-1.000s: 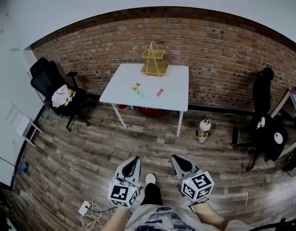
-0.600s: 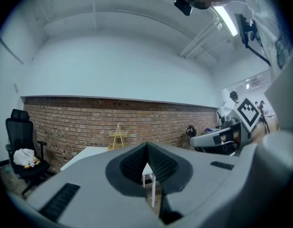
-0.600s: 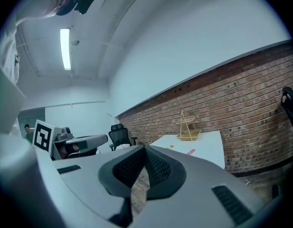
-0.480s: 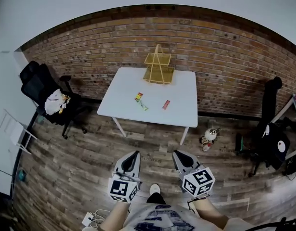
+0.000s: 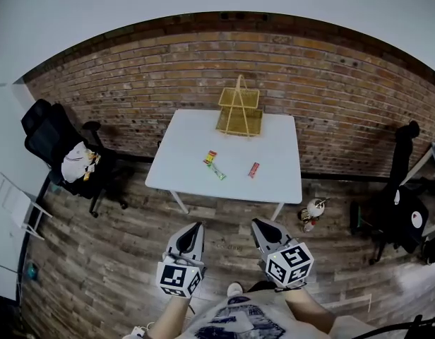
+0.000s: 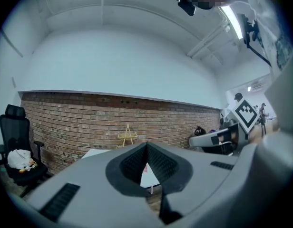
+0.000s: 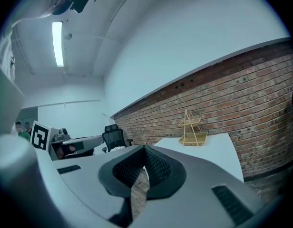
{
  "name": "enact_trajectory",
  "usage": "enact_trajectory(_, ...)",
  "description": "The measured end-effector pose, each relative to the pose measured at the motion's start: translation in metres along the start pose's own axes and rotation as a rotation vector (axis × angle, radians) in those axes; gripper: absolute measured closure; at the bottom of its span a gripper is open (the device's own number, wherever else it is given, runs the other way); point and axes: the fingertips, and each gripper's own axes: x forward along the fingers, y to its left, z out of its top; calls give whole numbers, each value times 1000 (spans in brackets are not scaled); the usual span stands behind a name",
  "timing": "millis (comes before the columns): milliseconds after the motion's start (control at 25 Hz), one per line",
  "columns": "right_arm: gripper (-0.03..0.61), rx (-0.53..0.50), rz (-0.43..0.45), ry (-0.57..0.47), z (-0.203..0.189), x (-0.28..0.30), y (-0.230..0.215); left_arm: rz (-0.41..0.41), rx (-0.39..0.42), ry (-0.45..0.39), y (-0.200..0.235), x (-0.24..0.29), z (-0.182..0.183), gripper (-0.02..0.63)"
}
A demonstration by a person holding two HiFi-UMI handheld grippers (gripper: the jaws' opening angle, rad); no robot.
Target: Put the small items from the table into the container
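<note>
A white table [image 5: 274, 168] stands against the brick wall ahead. On it lie small wrapped items: a yellow-red packet [image 5: 211, 157], a green one [image 5: 218, 171] beside it, and a red one [image 5: 253, 169] to the right. A yellow two-tier wire basket [image 5: 239, 111] stands at the table's back edge; it also shows as the wire basket [image 7: 191, 129] in the right gripper view. My left gripper [image 5: 196, 226] and right gripper [image 5: 256, 224] are both shut and empty, held level over the wooden floor well short of the table. The left gripper [image 6: 146, 145] points at the table.
A black office chair [image 5: 51, 136] with a white bundle on it stands left of the table. A small toy figure [image 5: 313, 212] sits on the floor by the table's right leg. Another dark chair with bags [image 5: 401, 203] is at the right. A white rack [image 5: 13, 203] leans at the far left.
The table and basket have come nearer and lower in the head view as I walk toward them. Both grippers stay shut and side by side.
</note>
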Motion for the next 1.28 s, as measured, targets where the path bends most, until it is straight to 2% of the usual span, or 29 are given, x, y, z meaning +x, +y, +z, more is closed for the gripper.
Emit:
enact_trajectory(200, 558, 1, -14, 21, 1, 24, -16, 5, -18, 3, 23, 25, -3, 566)
enact_trajectory(480, 558, 12, -46, 25, 6, 68, -61, -19, -33, 3, 49, 82, -7, 566)
enact_trajectory(920, 558, 23, -59, 29, 42, 171, -161, -33, -8, 29, 101, 225, 3, 566)
enact_trajectory(1280, 558, 26, -77, 51, 68, 229, -245, -54, -12, 47, 120, 337, 8, 566)
